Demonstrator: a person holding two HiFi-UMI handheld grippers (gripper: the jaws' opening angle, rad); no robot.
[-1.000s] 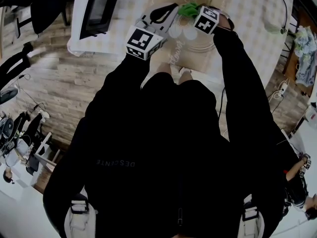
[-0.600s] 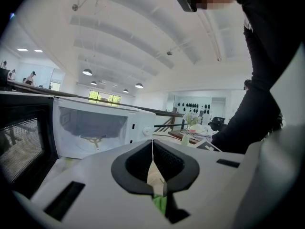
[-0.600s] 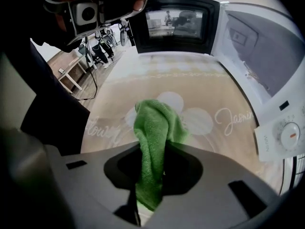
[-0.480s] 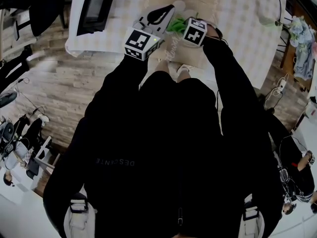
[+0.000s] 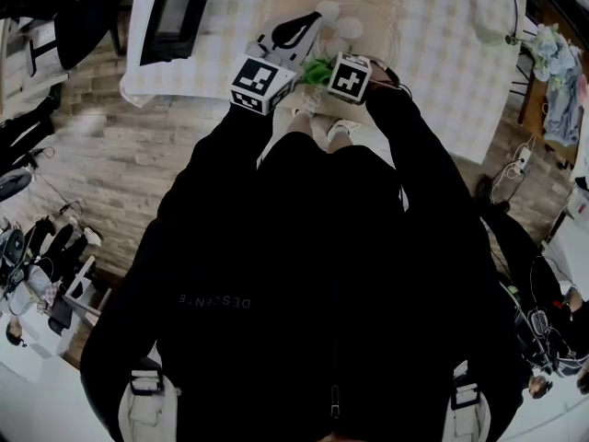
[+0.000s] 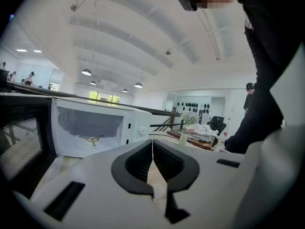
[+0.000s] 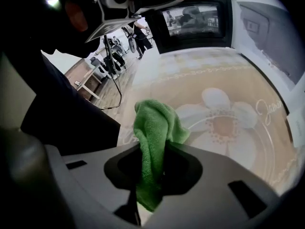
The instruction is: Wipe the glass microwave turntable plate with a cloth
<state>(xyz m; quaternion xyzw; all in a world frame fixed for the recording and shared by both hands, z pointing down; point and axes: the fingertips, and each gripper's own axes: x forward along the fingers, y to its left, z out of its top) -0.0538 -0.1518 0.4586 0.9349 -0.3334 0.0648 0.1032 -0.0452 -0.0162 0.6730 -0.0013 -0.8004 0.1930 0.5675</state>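
Note:
The glass turntable plate [image 7: 238,144] lies on a beige daisy-print mat [image 7: 190,80], its rim showing as a faint arc. My right gripper [image 7: 150,151] is shut on a green cloth [image 7: 155,128], which bunches up out of the jaws over the plate's near edge. In the head view the cloth [image 5: 318,69] shows between the two marker cubes. My left gripper [image 6: 152,144] points level at the open microwave, jaws closed together at the tips, with nothing clearly between them. From above, the left gripper [image 5: 311,24] reaches forward over the mat.
A white microwave [image 6: 95,128] stands open at the table's left, its dark door [image 7: 198,15] swung out. A checked tablecloth [image 5: 442,35] covers the table. A small vase [image 6: 184,138] and a bundle of clothes [image 5: 557,81] sit further off. People stand in the background.
The right gripper has carried the green cloth leftward and nearer to me, close beside the left gripper. The left gripper has barely shifted.

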